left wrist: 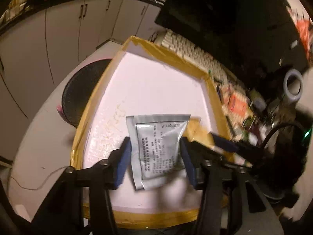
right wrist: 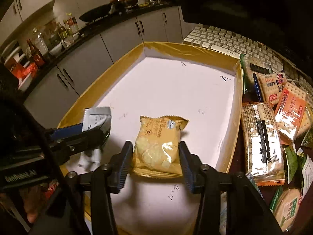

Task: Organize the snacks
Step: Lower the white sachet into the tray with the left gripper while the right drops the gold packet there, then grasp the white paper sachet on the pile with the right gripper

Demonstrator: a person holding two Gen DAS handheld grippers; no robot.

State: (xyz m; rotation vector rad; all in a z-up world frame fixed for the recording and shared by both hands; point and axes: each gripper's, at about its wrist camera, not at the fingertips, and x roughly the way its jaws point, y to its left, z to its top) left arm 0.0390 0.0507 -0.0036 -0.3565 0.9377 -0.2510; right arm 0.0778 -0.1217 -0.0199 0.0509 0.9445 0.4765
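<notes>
Your silver packet [left wrist: 158, 146] lay flat on the white floor of the shallow tray [left wrist: 156, 45], near its front edge, printed side up. Just to its right the yellow snack bag [right wrist: 160, 146] lay in the same tray, also near the front, its crimped top pointing toward the far wall.

Your left gripper [left wrist: 155, 158] straddled the silver packet: the blue fingers [left wrist: 122, 162] stood partly apart, one at each long side of it, close to its edges, with the packet resting on the tray floor and not lifted. Whether the pads pressed on it could not be told. Your right gripper [right wrist: 156, 162] stood the same way over the yellow snack bag, fingers partly apart and flanking it, narrow gaps showing at both sides, so it had hold of nothing.

The tray had yellow tape along its rim and pen marks on its floor. To its right, on the dark bench [right wrist: 248, 98], you had a heap of cracker packs [right wrist: 262, 141], some orange and some green. Behind the tray sat a pale keyboard [right wrist: 230, 41] under a dark monitor [right wrist: 244, 4]. Farther back ran a kitchen counter [right wrist: 109, 22] with bottles [right wrist: 42, 43] and a frying pan [right wrist: 95, 13] above grey cabinet doors.
</notes>
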